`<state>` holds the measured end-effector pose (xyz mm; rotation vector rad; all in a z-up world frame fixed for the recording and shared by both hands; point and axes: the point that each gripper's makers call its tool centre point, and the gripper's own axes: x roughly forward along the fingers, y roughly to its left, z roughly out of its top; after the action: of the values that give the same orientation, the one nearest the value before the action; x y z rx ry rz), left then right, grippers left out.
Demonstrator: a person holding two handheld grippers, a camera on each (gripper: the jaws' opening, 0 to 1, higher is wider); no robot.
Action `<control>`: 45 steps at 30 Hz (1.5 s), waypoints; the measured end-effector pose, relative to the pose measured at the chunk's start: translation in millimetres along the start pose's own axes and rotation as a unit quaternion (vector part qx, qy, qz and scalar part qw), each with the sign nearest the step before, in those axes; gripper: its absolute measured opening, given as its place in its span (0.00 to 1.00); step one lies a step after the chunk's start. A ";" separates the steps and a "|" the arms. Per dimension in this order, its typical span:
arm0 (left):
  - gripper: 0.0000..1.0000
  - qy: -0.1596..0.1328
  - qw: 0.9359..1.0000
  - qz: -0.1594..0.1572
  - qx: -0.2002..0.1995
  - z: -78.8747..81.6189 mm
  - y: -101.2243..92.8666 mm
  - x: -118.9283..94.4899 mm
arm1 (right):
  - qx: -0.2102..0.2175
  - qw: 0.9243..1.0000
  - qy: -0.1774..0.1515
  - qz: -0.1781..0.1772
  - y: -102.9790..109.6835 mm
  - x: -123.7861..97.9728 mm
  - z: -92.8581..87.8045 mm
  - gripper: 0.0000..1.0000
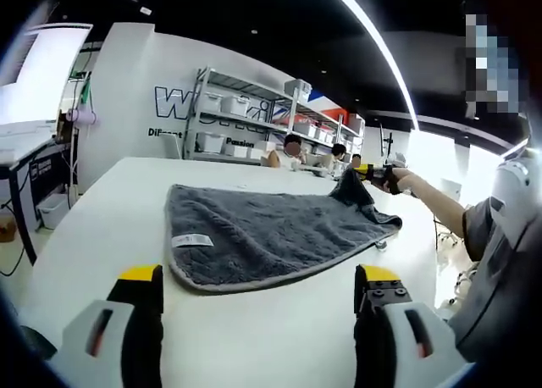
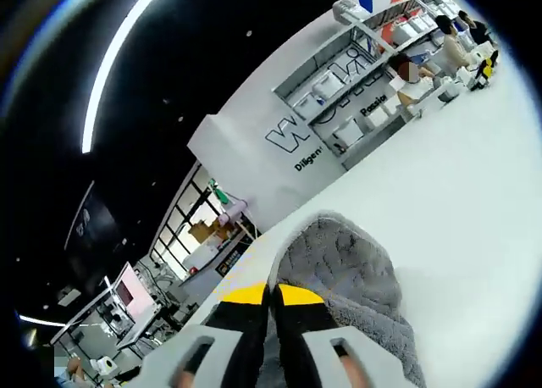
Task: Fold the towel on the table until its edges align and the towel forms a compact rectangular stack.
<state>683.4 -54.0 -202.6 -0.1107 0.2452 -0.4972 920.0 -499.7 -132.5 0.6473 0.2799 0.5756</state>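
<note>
Gray towel (image 1: 271,235) is lying mid-frame on the white table (image 1: 110,227), far corner lifting. Right gripper (image 2: 272,302) is pinching that corner closed; left gripper (image 1: 258,288) is hovering with jaws apart, empty. First fold beginning; next, carrying the corner across to the near edge.

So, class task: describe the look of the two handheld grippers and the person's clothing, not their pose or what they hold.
The left gripper has two black jaws with yellow tips, on pale grey bodies that each carry a red slot marking. The right gripper matches: black jaws, yellow tips, grey housings with slots. In the left gripper view, the person wears a grey short sleeve.
</note>
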 end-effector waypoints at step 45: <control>0.98 -0.003 1.000 0.009 -0.007 -1.5 8.3 -6.1 | -0.199 0.938 0.262 -0.110 -44.3 71.9 -103.8 0.05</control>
<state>681.6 -43.9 -204.2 -0.1240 0.2439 -0.4776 953.3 -436.1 -245.4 0.0550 0.7058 0.5609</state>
